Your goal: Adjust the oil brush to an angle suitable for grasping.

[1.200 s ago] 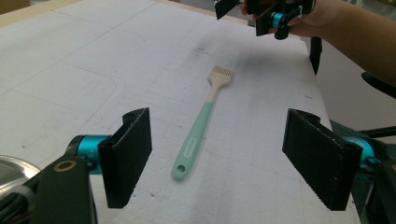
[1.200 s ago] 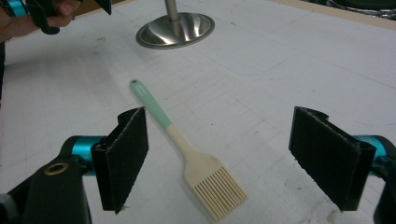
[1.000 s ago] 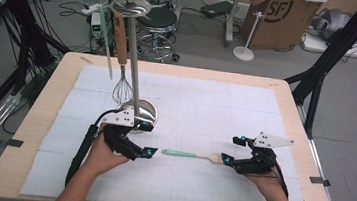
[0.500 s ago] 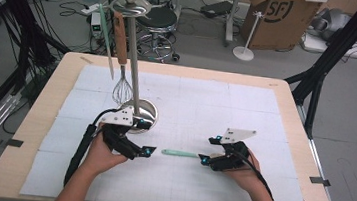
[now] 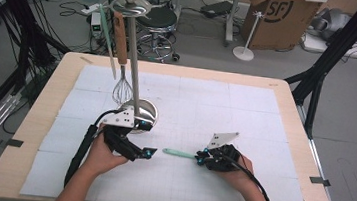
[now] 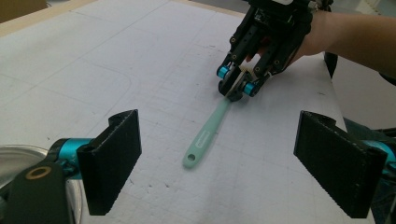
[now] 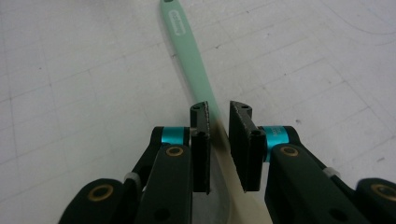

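On the white worktop (image 5: pixel 265 119) a mint-handled spatula (image 6: pixel 205 137) lies flat between both hands. The right tool (image 5: pixel 202 159) has just closed on its blade-side neck; the left tool (image 5: pixel 147 152) gapes empty. Likely light, stiff-handled, floppy-bladed; better gripped mid-handle.

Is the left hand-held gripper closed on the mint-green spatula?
No: the left hand-held gripper stands wide open, short of the spatula handle.

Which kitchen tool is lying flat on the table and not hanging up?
The mint-green spatula. It lies flat on the white mat, gripped by the right claw. The whisk hangs from the metal stand.
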Action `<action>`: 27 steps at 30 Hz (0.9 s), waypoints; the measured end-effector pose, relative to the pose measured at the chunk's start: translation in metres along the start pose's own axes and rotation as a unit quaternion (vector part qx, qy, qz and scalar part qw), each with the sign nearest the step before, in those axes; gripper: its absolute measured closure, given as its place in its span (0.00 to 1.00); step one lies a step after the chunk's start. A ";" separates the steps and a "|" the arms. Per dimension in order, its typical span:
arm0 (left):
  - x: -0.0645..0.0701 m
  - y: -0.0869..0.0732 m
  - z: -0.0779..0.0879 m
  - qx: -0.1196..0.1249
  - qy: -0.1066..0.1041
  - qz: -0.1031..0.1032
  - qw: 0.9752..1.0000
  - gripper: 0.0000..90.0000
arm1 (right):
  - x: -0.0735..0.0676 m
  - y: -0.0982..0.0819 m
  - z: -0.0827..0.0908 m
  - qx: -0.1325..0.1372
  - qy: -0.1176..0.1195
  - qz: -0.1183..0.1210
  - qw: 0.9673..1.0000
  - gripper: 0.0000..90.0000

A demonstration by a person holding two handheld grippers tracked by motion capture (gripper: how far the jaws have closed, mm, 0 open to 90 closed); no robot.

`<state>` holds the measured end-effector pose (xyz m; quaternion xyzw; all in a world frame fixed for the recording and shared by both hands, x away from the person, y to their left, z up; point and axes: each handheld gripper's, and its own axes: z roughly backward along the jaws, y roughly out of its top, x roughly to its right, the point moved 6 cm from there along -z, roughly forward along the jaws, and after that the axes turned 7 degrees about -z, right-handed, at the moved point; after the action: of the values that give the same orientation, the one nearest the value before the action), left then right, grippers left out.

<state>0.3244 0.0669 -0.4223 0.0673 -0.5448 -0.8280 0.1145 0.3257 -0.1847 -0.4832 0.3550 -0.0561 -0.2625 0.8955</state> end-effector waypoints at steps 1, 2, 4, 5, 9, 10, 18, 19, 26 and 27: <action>0.000 0.000 0.000 0.000 0.000 0.000 1.000 0.17 | 0.000 -0.001 0.001 0.000 0.001 0.001 1.000 0.88; 0.000 0.000 0.000 0.000 0.000 0.002 1.000 0.17 | 0.000 -0.003 0.003 0.000 0.000 -0.003 1.000 0.89; 0.000 -0.001 0.000 0.000 0.000 0.002 1.000 0.17 | 0.002 -0.007 0.007 -0.002 -0.002 -0.008 1.000 0.89; 0.000 -0.001 -0.001 0.000 -0.001 0.002 1.000 0.17 | 0.003 -0.009 0.009 -0.001 -0.001 -0.011 1.000 0.89; 0.000 0.000 -0.001 0.000 0.000 0.001 1.000 0.17 | 0.005 -0.020 0.019 -0.001 -0.004 -0.025 1.000 0.89; 0.000 0.000 -0.001 0.000 -0.002 0.000 1.000 0.17 | 0.006 -0.022 0.021 -0.001 -0.004 -0.031 1.000 0.90; 0.000 0.000 -0.001 0.000 0.000 0.000 1.000 0.17 | 0.004 -0.030 0.027 0.002 0.011 -0.051 0.999 0.90; 0.000 0.000 -0.001 0.000 -0.001 -0.001 1.000 0.17 | 0.003 -0.030 0.028 0.001 0.011 -0.050 0.999 0.89; 0.001 -0.001 -0.001 0.001 -0.002 -0.003 1.000 0.17 | 0.003 -0.024 0.035 0.038 0.013 -0.051 0.998 0.75; 0.001 -0.001 -0.001 0.001 -0.001 -0.003 1.000 0.17 | 0.004 -0.023 0.037 0.045 0.012 -0.048 0.998 0.73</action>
<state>0.3236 0.0664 -0.4231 0.0681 -0.5458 -0.8276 0.1117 0.3090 -0.2232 -0.4719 0.4004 -0.0399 -0.2980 0.8656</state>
